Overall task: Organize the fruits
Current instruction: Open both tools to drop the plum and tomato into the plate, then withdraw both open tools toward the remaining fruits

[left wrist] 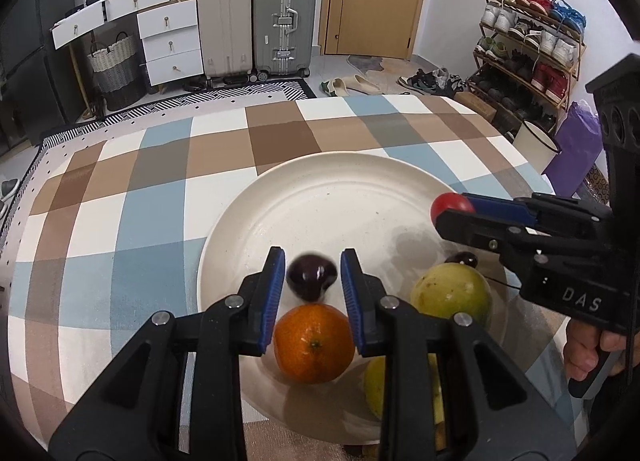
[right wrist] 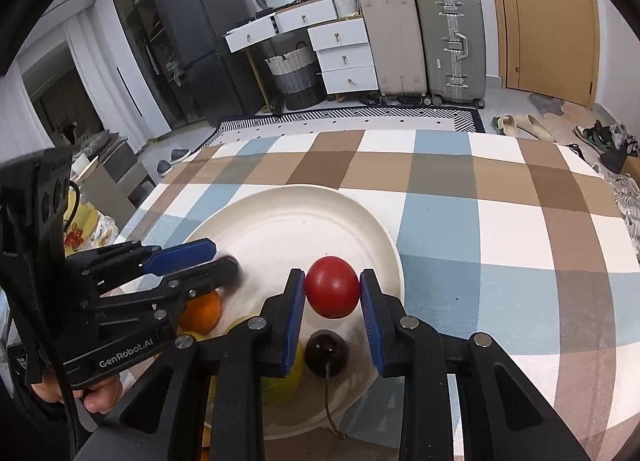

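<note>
The left gripper (left wrist: 313, 275) is clamped on a dark cherry (left wrist: 311, 276), which hangs blurred between the blue pads above the white plate (left wrist: 320, 197). The cherry is roundish, so I cannot tell which way its long axis runs, and no stem shows on it.

The right gripper (right wrist: 333, 287) is clamped on a red tomato (right wrist: 332, 287), pinched at its left and right sides; it looks slightly wider than tall, its broad axis running across between the pads.

The plate sits on a table (left wrist: 120, 189) covered in a checked cloth. On the plate, at about 6 o'clock from the held cherry in the left wrist view, lies an orange (left wrist: 314, 343) with its stem dimple facing up. At 3 o'clock from the orange rests a yellow-green fruit (left wrist: 450, 293).

Below the tomato in the right wrist view lies a second dark cherry (right wrist: 326, 353), its thin stem trailing toward 6 o'clock over the plate's rim.
</note>
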The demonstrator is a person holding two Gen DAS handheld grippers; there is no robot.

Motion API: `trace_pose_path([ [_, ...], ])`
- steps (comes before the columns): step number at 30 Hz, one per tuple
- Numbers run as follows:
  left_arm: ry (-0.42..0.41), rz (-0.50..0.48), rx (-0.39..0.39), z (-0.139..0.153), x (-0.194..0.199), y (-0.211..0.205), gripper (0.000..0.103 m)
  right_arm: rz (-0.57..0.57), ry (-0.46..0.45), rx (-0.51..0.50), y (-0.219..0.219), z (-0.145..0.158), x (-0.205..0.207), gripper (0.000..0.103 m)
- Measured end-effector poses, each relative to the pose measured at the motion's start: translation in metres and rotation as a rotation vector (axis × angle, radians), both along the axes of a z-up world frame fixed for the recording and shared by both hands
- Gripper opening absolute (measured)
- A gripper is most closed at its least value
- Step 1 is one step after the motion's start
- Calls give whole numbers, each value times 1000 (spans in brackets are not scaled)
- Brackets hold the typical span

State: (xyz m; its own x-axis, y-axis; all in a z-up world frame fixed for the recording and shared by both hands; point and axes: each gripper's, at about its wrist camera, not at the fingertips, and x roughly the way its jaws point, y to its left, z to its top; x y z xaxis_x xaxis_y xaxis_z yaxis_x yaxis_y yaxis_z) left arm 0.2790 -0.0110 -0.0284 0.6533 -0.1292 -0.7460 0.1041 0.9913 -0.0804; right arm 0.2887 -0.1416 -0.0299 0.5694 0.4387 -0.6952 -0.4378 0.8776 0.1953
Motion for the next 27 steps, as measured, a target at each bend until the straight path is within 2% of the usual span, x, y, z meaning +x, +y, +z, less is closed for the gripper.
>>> trace_pose_path([
  [2, 0, 5, 5, 3, -2, 0, 26, 0, -5, -7, 0, 0, -2, 28],
  [4, -4, 15, 8, 6, -4, 1, 32, -6, -18, 6, -3, 3, -5, 29],
  [6, -14, 32, 13, 11, -9, 3, 53, -16, -35, 27, -6, 7, -10, 41],
  [7, -32, 40, 13, 16, -14, 4, 59, -24, -52, 36, -9, 11, -14, 46],
  [9, -60, 55, 11, 24, -23, 6, 79, -34, -67, 36, -13, 17, -19, 49],
  [10, -71, 60, 4, 29, -27, 8, 83, -42, -70, 37, -16, 19, -21, 57],
  [11, -79, 67, -8, 33, -33, 10, 87, -49, -68, 41, -18, 21, -23, 76],
  [12, -82, 71, -16, 37, -38, 12, 89, -54, -63, 48, -20, 23, -26, 87],
  [13, -84, 72, -27, 42, -44, 14, 92, -60, -59, 59, -23, 25, -30, 97],
  [14, -85, 73, -27, 44, -50, 15, 101, -63, -64, 69, -25, 27, -34, 97],
  [16, -103, 82, -17, 51, -64, 17, 102, -65, -65, 61, -27, 31, -43, 102],
  [21, -100, 89, -20, 55, -92, 23, 102, -77, -74, -9, -28, 38, -65, 103],
  [24, -101, 86, -49, 55, -113, 27, 102, -84, -94, -9, -29, 43, -81, 103],
  [27, -96, 88, -30, 53, -128, 25, 102, -75, -86, 0, -30, 47, -97, 103],
])
